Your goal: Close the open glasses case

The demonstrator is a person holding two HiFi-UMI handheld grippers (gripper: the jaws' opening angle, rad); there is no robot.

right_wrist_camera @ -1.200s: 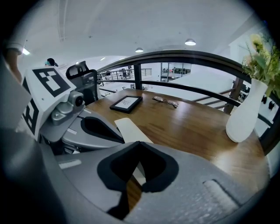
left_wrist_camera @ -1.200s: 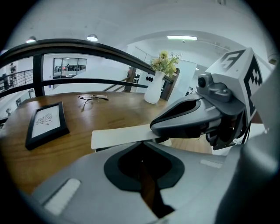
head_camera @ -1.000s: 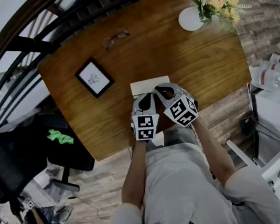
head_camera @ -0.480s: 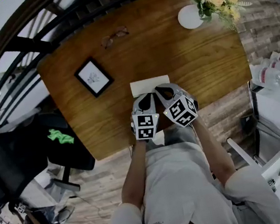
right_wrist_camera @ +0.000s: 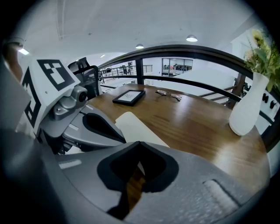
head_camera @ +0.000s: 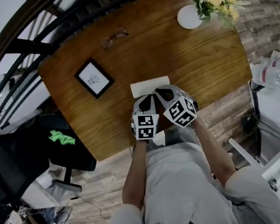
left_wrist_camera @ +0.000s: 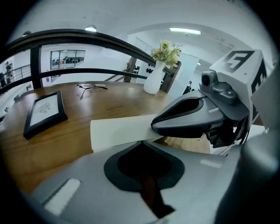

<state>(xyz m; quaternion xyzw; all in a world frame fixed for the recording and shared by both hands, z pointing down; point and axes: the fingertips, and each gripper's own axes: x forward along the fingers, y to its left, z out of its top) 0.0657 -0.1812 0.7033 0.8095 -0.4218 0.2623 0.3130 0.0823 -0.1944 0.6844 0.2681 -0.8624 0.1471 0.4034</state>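
Note:
The white glasses case (head_camera: 149, 86) lies flat on the wooden table (head_camera: 201, 66), close to the near edge; I cannot tell whether its lid is up. Both grippers sit side by side at its near side. My left gripper (head_camera: 145, 99) is shut with nothing between its jaws, tips at the case's near edge. My right gripper (head_camera: 162, 92) is shut too, tip over the case's near right part. In the left gripper view the case (left_wrist_camera: 118, 131) shows just beyond the jaws, with the right gripper (left_wrist_camera: 192, 117) over its right end. The right gripper view shows the case (right_wrist_camera: 138, 129) and the left gripper (right_wrist_camera: 89, 127).
A pair of glasses (head_camera: 114, 37) lies at the far side of the table. A black picture frame (head_camera: 94, 77) lies left of the case. A white vase with flowers (head_camera: 192, 17) stands at the far right. A railing (head_camera: 75, 10) runs behind the table.

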